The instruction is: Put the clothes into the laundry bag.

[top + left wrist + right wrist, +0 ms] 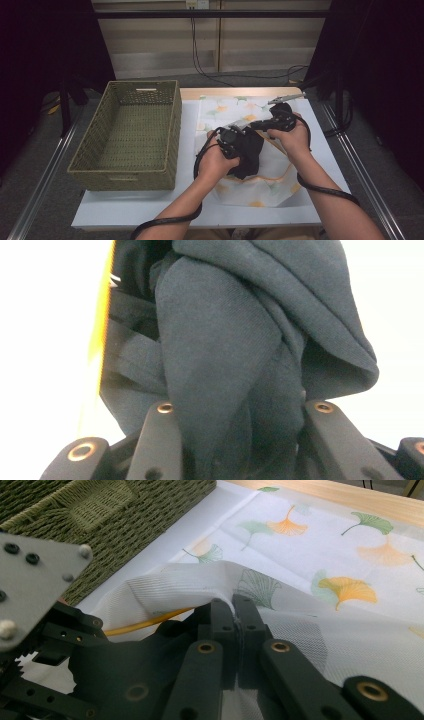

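On the table (150, 210), to the right of a green woven basket (131, 135), lies a white mesh bag (260, 185) printed with green and orange leaves and edged in yellow. A bunched black cloth (250, 155) sits at the bag's open edge, partly over it. The left gripper (231, 142) is at the cloth; in the left gripper view the dark fabric (225, 365) fills the gap between its two jaws, which press on it from both sides, so this gripper is gripping the cloth. The right gripper (260, 124) sits just beyond and to the right of the left one, above the bag. In the right gripper view its jaws are closed tight together on a lifted edge of the white mesh (200, 587), holding that edge raised off the rest of the bag, with the basket (100, 525) behind.
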The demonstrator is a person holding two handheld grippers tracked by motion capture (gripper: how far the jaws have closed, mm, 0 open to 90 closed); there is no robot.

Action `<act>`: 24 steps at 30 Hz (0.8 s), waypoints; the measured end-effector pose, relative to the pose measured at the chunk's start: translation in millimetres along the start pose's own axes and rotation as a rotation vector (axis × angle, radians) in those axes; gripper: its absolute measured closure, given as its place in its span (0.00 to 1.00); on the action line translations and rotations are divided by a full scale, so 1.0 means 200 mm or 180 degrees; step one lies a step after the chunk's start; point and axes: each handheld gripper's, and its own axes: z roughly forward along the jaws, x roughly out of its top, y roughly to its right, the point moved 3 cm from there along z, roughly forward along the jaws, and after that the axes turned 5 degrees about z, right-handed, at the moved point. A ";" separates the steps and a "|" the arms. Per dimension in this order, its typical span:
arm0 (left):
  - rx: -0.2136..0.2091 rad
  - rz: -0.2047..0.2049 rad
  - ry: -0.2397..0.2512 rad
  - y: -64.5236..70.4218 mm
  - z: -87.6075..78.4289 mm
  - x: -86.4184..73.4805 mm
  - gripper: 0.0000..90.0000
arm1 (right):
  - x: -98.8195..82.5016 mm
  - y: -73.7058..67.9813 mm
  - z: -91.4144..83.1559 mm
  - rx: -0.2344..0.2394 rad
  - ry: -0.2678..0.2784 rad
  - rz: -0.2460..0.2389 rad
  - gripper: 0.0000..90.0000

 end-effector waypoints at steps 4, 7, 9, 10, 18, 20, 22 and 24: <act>-0.0018 -0.0015 0.0038 0.00 0.00 0.02 0.74 | 0.00 0.00 0.00 0.0001 0.0005 0.0002 1.00; -0.0031 -0.0036 0.0045 0.01 0.00 0.03 0.74 | 0.00 0.00 -0.01 -0.0007 0.0009 0.0007 1.00; -0.0035 -0.0054 0.0034 0.01 0.00 0.03 0.74 | 0.00 0.00 -0.01 -0.0006 0.0010 0.0008 1.00; -0.0041 -0.0073 0.0051 0.01 0.01 0.04 0.74 | 0.00 0.00 -0.01 -0.0009 0.0012 0.0006 1.00; -0.0024 -0.0184 0.0105 -0.01 0.02 0.05 0.74 | 0.01 0.00 -0.01 -0.0006 0.0025 -0.0008 1.00; -0.0038 -0.0210 0.0128 -0.02 0.02 0.06 0.74 | 0.01 0.00 -0.01 -0.0003 0.0023 -0.0004 1.00; 0.0006 -0.0272 0.0173 -0.02 0.02 0.07 0.74 | 0.01 -0.01 -0.01 0.0004 0.0021 -0.0007 1.00; 0.0003 -0.0279 0.0169 -0.03 0.02 0.07 0.74 | 0.01 -0.01 -0.01 0.0008 0.0022 -0.0013 1.00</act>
